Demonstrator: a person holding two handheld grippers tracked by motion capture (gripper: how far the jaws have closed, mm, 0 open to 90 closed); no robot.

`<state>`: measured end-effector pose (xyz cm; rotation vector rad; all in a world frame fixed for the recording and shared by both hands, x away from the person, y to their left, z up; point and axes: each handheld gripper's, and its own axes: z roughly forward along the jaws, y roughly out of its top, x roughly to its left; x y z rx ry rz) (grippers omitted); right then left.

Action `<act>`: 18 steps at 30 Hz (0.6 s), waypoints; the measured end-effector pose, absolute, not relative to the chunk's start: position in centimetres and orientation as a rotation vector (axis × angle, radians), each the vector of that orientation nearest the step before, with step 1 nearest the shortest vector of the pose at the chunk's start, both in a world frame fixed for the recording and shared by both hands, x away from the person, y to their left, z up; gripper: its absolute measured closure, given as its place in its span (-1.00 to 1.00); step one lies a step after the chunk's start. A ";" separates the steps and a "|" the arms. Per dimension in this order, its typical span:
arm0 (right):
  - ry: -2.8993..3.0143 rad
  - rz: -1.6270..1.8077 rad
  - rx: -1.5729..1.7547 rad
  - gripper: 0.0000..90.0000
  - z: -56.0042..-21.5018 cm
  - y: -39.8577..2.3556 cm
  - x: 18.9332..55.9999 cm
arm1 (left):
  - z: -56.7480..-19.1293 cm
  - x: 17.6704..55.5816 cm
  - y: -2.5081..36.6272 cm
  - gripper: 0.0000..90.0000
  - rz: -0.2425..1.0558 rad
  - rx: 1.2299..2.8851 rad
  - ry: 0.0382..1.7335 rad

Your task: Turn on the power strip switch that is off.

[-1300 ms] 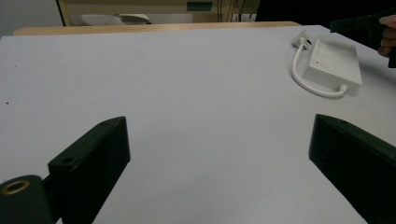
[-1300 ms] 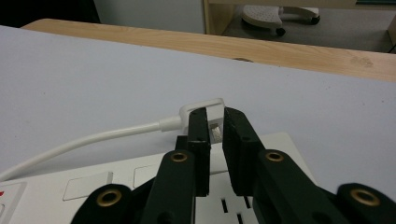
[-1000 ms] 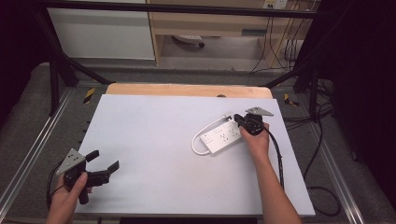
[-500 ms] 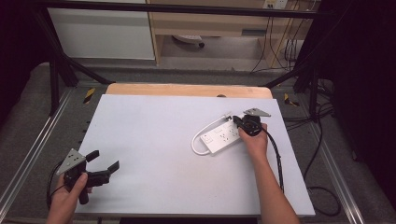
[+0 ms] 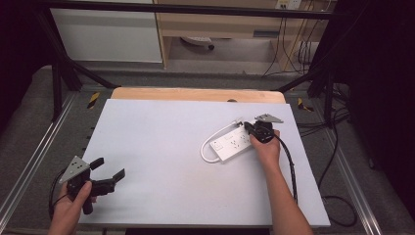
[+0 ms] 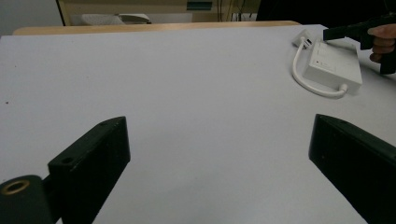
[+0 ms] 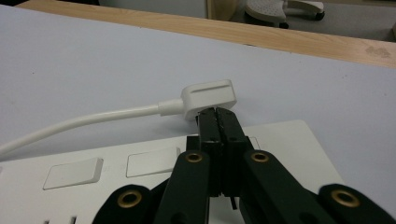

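Power strip (image 5: 232, 145) sits right of centre on the worktop (image 5: 161, 147), its white cord (image 5: 211, 142) looped round the left end and running back to the plug (image 7: 209, 99) beside the far edge of the strip. Right tongs (image 7: 218, 115) are pressed together, tips right at the plug's near face; nothing visible between the pads, can't tell if they touch it. Looks like the plug is being nudged or lined up; no grip on it, and I'd say nothing is plugged in or moved off yet, so most of the work is left. Left tongs (image 5: 108, 171) spread wide, empty, parked at the near left corner, well apart from the strip

Materials: strip is a flat glossy white plastic slab with rectangular rocker switches; plug is a low rounded-corner block with a moulded strain relief; cord smooth, round, springy. Worktop is matte pale grey with a bare wood strip along the far edge
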<state>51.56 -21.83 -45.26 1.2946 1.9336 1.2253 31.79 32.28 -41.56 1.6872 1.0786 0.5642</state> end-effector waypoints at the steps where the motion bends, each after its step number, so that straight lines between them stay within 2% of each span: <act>1: 1.930 1.231 1.297 1.00 -45.3 -21.8 51.6 | -41.6 31.8 32.3 -0.88 0.564 1.687 1.079; 18: 1.919 1.243 1.282 1.00 -45.6 -21.7 51.5 | -41.6 31.8 32.2 -0.88 0.564 1.690 1.078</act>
